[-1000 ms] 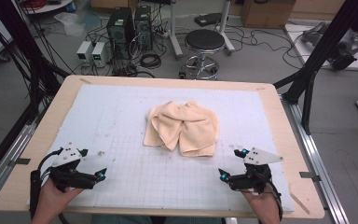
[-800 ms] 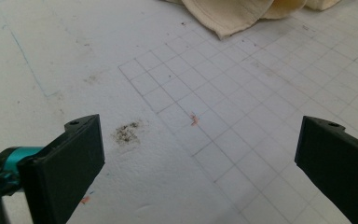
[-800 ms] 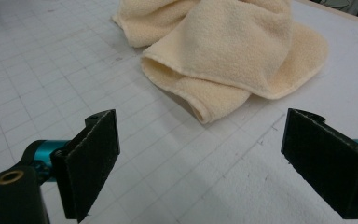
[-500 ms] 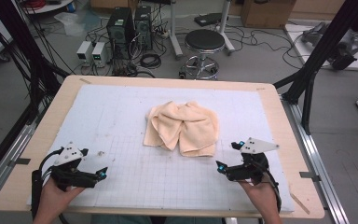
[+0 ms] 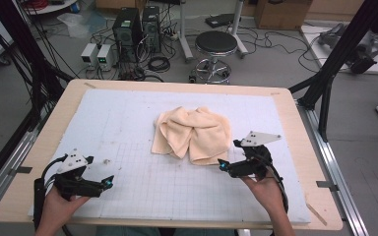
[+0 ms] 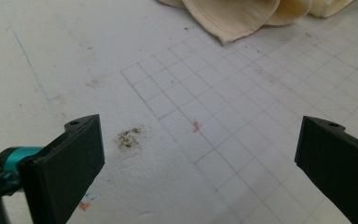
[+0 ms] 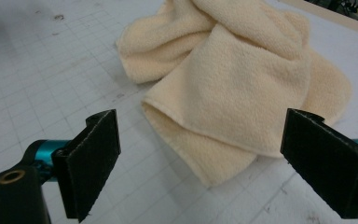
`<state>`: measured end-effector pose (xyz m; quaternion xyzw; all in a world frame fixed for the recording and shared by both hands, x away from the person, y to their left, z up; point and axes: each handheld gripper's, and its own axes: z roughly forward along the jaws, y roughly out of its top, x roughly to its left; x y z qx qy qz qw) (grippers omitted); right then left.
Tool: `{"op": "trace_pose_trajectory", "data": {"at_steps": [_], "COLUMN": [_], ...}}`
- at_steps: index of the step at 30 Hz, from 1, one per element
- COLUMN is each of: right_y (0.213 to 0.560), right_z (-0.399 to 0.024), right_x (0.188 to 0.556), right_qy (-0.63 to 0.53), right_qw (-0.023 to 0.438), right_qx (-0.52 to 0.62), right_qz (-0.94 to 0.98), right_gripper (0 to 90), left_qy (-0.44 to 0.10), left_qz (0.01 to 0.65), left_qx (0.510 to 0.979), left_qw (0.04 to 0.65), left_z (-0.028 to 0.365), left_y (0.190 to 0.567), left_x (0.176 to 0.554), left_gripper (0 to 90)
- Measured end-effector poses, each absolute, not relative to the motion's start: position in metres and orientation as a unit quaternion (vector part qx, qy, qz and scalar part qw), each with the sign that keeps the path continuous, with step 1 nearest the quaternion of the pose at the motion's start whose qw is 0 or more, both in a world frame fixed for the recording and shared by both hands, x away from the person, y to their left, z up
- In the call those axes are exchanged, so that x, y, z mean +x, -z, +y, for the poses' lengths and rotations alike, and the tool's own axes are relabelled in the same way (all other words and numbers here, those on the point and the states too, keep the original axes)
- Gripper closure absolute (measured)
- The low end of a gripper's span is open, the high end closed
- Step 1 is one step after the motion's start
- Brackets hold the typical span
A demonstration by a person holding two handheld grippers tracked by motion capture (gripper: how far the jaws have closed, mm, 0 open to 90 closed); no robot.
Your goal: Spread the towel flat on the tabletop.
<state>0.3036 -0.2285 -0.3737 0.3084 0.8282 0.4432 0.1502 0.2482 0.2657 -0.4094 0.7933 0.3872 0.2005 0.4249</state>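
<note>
A crumpled cream towel (image 5: 192, 133) lies in the middle of the white gridded mat (image 5: 123, 118). My right gripper (image 5: 229, 154) sits at the towel's near right corner, open, with its jaws wide apart. In the right gripper view the towel (image 7: 233, 79) lies just ahead of that gripper (image 7: 205, 161), its near folded edge between the jaw tips, and nothing is clamped. My left gripper (image 5: 101, 170) rests at the near left of the mat, open and well away from the towel. In the left gripper view that gripper (image 6: 200, 163) frames bare mat, with the towel's edge (image 6: 237, 16) far ahead.
The mat covers a wooden table (image 5: 295, 128) with metal rails along both sides. A dark smudge (image 6: 129, 137) marks the mat near the left jaw. Beyond the far edge stand a stool (image 5: 216, 44), computer towers (image 5: 138, 24) and cables on the floor.
My right gripper has moved forward and slightly left, up to the towel's near right corner. The left gripper and the towel have stayed put.
</note>
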Motion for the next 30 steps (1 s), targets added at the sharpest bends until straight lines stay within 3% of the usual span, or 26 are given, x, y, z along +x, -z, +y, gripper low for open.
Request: {"op": "trace_pose_trajectory", "data": {"at_steps": [4, 10, 19, 30], "right_y": [0.372, 0.372, 0.381, 0.396], "right_z": [-0.216, -0.202, -0.180, -0.160], "right_x": [0.311, 0.321, 0.335, 0.346], "right_qy": [-0.437, -0.431, -0.406, -0.385], "right_qw": [0.144, 0.139, 0.123, 0.106], "right_qx": [0.297, 0.292, 0.273, 0.263], "right_qz": [0.837, 0.843, 0.864, 0.878], "right_gripper": [16.3, 16.7, 32.4, 42.6], "left_qy": [-0.202, -0.203, -0.200, -0.198], "left_qz": [0.388, 0.390, 0.393, 0.390], "left_qx": [0.791, 0.791, 0.790, 0.793], "left_qw": [0.429, 0.426, 0.427, 0.424], "left_z": [0.266, 0.267, 0.267, 0.266], "left_y": [0.409, 0.408, 0.409, 0.408], "left_x": [0.248, 0.248, 0.249, 0.250], "left_gripper": [1.8, 1.8, 1.8, 1.8]}}
